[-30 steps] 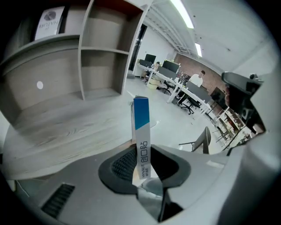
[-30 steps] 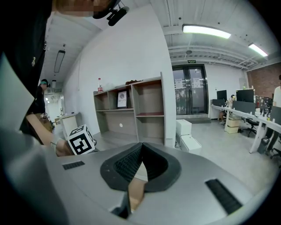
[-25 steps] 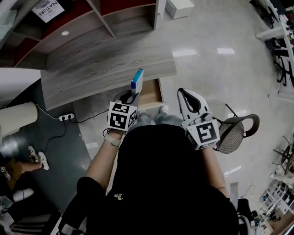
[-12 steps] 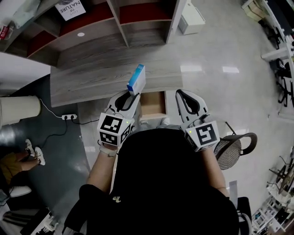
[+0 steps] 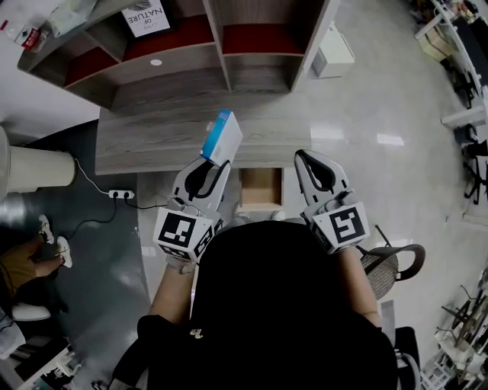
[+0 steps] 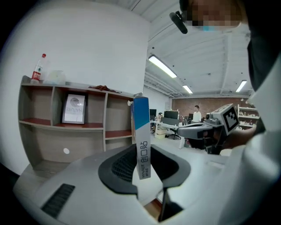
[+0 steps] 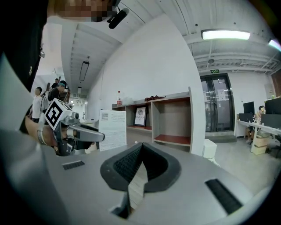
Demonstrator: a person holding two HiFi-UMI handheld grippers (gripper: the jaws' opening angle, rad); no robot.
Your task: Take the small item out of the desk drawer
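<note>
A small blue-and-white box stands upright in my left gripper, which is shut on its lower end; the pads pinch it in the left gripper view too, box, gripper. It hangs above the front edge of the grey wooden desk, left of the open drawer, whose wooden floor looks bare. My right gripper is held to the right of the drawer, its jaws together with nothing between them. From the right gripper view the box shows its white face.
A shelf unit with red-lined compartments stands behind the desk, with a framed sign in it. A mesh chair is at my right. A power strip and cable lie on the dark floor at the left.
The left gripper has lifted the box up and away from the drawer, over the desk's front edge. The right gripper has stayed shut beside the drawer. My head has shifted, showing more shelf.
</note>
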